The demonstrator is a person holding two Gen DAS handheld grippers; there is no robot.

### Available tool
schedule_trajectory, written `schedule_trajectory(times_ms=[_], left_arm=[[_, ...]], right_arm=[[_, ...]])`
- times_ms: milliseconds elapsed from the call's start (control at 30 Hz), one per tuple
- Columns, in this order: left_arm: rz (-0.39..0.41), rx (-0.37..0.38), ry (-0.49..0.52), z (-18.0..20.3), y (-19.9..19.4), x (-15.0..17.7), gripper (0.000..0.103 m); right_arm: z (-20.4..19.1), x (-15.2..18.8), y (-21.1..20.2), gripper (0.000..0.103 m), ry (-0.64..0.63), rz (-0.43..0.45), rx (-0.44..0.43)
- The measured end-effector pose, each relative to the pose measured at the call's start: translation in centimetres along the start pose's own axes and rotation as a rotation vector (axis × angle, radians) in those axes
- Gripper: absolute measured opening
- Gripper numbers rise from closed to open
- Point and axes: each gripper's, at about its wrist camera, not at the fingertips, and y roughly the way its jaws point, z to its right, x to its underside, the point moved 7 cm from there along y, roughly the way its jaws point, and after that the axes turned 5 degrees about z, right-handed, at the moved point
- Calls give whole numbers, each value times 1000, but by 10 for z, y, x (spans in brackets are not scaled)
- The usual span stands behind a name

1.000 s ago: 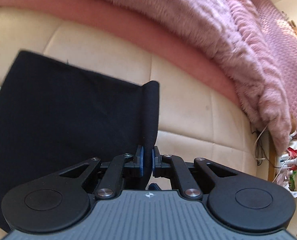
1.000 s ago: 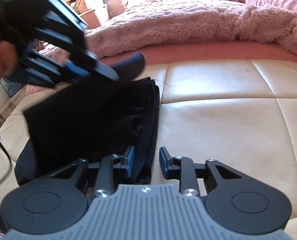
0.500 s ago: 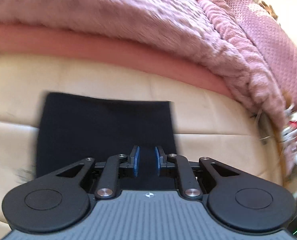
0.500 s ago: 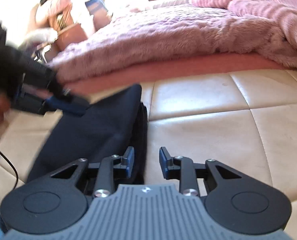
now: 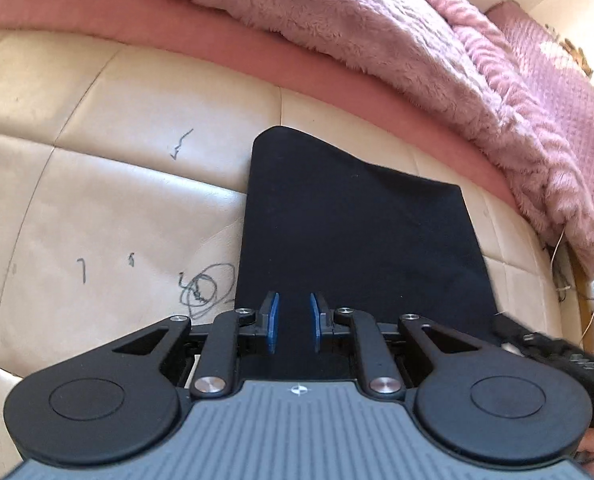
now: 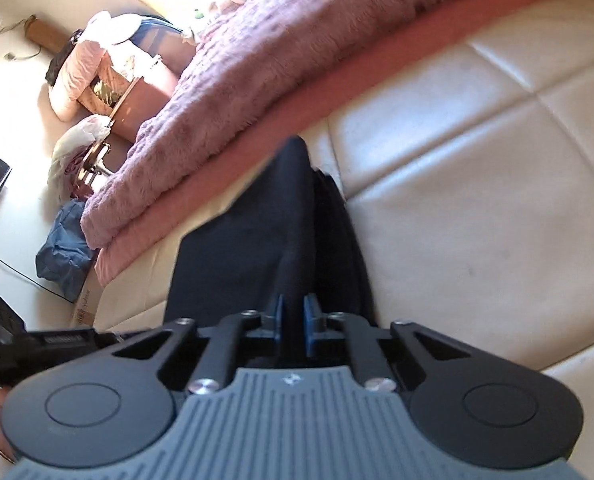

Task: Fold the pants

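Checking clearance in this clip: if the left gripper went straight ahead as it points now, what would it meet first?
Probably the black pants, which lie directly ahead of the open left gripper on the cream cushion. Depth is unclear, so contact height is uncertain.

Cream quilted cushion [image 5: 137, 184] (pen-scribbled), pink fuzzy blanket [image 5: 377, 28], sunlit floor [image 6: 21, 92].

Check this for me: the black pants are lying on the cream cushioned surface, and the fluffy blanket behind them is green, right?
Not quite. The blanket is pink, not green, as the left wrist view shows clearly. The rest holds: the black pants do lie on the cream cushioned surface, with the blanket behind them.
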Motion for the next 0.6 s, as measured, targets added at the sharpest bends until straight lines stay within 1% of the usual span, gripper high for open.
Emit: schedule_trajectory(times_ms=[67,100,133,167,233,300,367,433,467,600], left_arm=[[2,17,3,-1,0,1,16],[3,17,16,0,0,2,16],[5,15,33,1,2,3,15],[1,19,49,2,3,5,14],[-11,23,75,1,5,12,12],[-17,12,95,0,9,19,12],[-17,-4,112,-2,15,24,8],[-16,-13,122,-5,19,27,6],[-18,-7,110,-6,20,28,6],[-29,-13,130,-2,13,23,6]], right_arm=[[-22,-9,-12,2,-58,41,-20],[-33,-14,-18,2,-93,64,-14],[-38,-17,-22,2,-122,75,4],[-40,-18,-23,2,-154,76,42],[-30,-13,-13,1,-183,49,139],[-17,-6,-1,1,-184,22,197],[-4,5,9,1,-223,4,264],[1,13,19,1,-261,-10,297],[4,17,22,1,-285,-14,308],[3,17,28,3,-303,-24,313]])
